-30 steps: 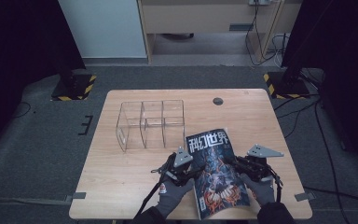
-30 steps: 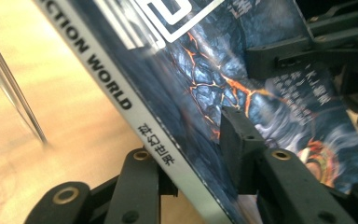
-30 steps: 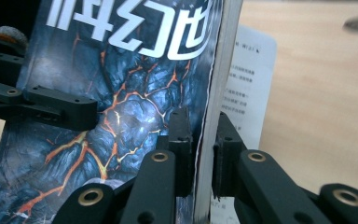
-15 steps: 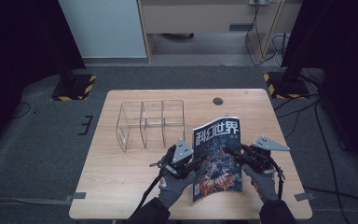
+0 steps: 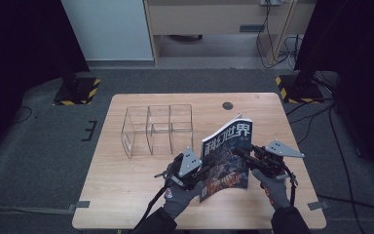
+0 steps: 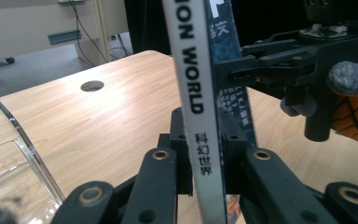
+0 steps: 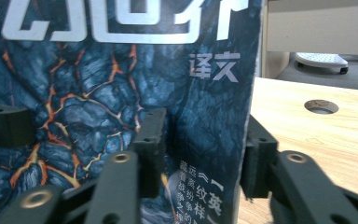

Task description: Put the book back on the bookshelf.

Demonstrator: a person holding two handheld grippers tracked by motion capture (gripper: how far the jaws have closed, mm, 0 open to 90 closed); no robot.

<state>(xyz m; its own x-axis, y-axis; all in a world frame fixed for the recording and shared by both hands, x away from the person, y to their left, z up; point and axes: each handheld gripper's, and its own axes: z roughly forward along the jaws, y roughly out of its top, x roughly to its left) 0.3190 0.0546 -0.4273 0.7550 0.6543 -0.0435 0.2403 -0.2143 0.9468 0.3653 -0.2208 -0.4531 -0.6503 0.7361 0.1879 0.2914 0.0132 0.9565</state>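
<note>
Spine lettered "ON WORLD" on magazine (image 6: 196, 93) — stood upright near table (image 5: 126, 195) front edge, long axis vertical. Left gripper (image 6: 204, 161) pinched spine; right gripper (image 7: 200, 149) jaws just opening, straddling free edge.

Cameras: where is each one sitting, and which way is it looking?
High view: above the near side, looking down on the table; gloved hands, left gripper, right gripper.
Left gripper view: on the left gripper, facing the magazine spine clamped in its jaws.
Right gripper view: on the right gripper, facing the cover; its jaws, just opening, straddle the edge.
All share the magazine and the table's round hole.
</note>
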